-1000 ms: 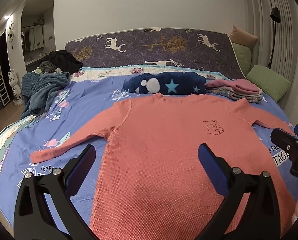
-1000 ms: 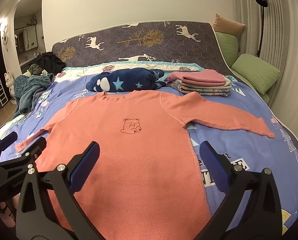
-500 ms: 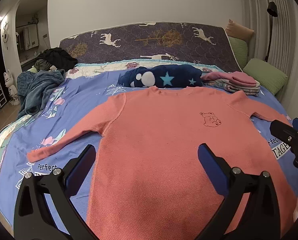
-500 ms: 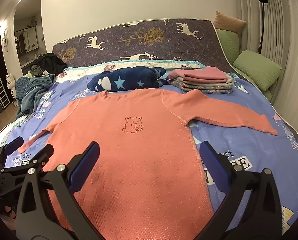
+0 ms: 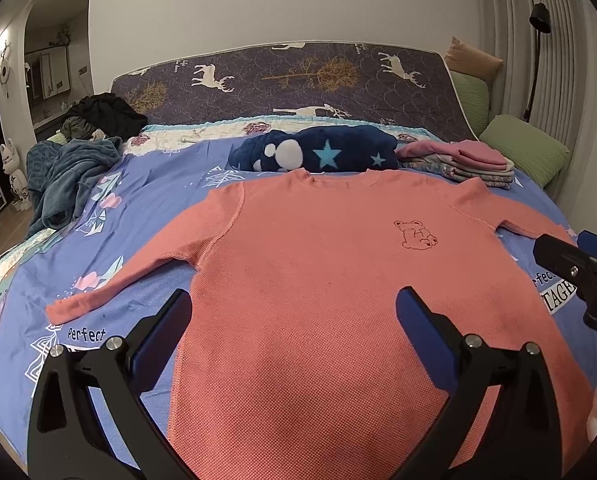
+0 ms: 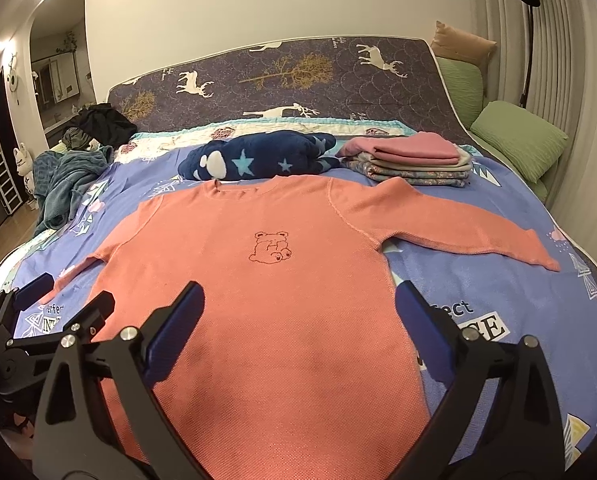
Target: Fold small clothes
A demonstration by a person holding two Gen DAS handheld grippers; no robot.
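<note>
One shirt (image 5: pixel 310 300) lies spread flat and face up on the bed (image 5: pixel 170 184), filling the middle of both views, its bear print (image 6: pixel 269 249) showing and its neckline toward the headboard. Neither sleeve is folded in: the left-frame sleeve (image 5: pixel 138 268) runs down toward the lower left of the left view, and the other sleeve (image 6: pixel 470 228) stretches out to the right edge of the right view. No fold has been made in it yet, so this garment is at the very start.

Some of the job looks done already: a neat stack (image 6: pixel 414 160) of folded pink and patterned pieces sits at the upper right of the shirt, just beyond its shoulder. A navy star-print fleece (image 6: pixel 258 160) lies bunched just above the collar; whether it is waiting its turn I cannot tell. A grey-blue heap (image 5: pixel 66 176) and dark clothes (image 5: pixel 102 114) at the upper left are unfolded too.

Both tongs are spread wide and hold nothing. The left tongs (image 5: pixel 294 336) hover over the hem area at the bottom of the left view; the right tongs (image 6: pixel 298 328) do the same over the shirt's lower body in the right view. Left to do, as I judge it: sleeves in, body folded, then onto the stack.
</note>
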